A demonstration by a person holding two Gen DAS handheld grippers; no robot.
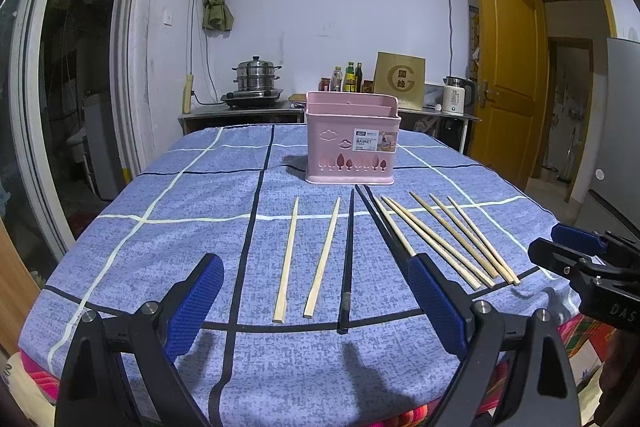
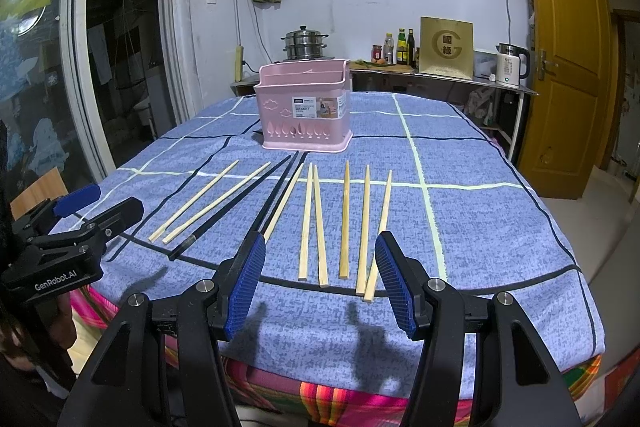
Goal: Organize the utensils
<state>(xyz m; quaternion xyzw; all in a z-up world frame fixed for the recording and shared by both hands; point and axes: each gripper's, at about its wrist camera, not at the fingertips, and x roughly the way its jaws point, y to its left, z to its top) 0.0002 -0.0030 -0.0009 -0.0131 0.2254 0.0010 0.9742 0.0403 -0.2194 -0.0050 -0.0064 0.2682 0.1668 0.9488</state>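
- I am holding the left gripper with its jaws spread wide and nothing between them, hovering over the near edge of the table, well short of the pink basket.
- I am keeping the right gripper just as wide apart and just as empty, hovering on the same near side of the basket.
- Ahead of the left gripper, toward the basket, two pale chopsticks are lying apart from each other, with a black chopstick just beside them.
- A second black chopstick is angling off to the right, its far tip close to the basket's base.
- Ahead of the right gripper, five more pale chopsticks are lying side by side, points toward the basket; the two rightmost are touching at their near ends.
- The basket is standing upright on the blue checked cloth, and I can see nothing in it.
- I judge the first pick is not yet made. To do it well, I am planning to come down on one stick near its thick end, closing across its width, clear of its neighbours, since thin sticks roll easily on cloth.
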